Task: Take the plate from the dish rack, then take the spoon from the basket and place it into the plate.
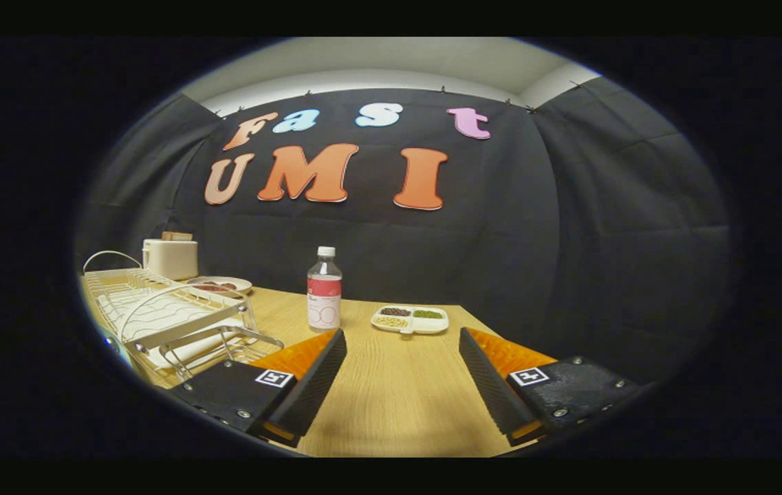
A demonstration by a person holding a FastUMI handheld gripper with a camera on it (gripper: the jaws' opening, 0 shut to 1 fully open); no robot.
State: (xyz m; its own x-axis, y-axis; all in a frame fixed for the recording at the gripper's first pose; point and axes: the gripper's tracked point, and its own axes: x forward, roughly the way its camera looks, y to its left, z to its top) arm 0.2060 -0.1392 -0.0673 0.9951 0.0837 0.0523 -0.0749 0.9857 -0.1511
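1. Gripper (401,375), lower centre, jaws spread wide, grasping nothing.
2. Wire dish rack (170,316) at left; no plate or spoon discernible in it.
3. Stage undecidable; divided snack tray (410,320) mid-frame.

Dish rack (167,313) partly blocked by the left finger (294,375) of the gripper (401,344), near end cut off. Plate (222,284) behind rack, lower edge hidden by wires; contents too small to identify. Toaster (170,258) base hidden behind rack.
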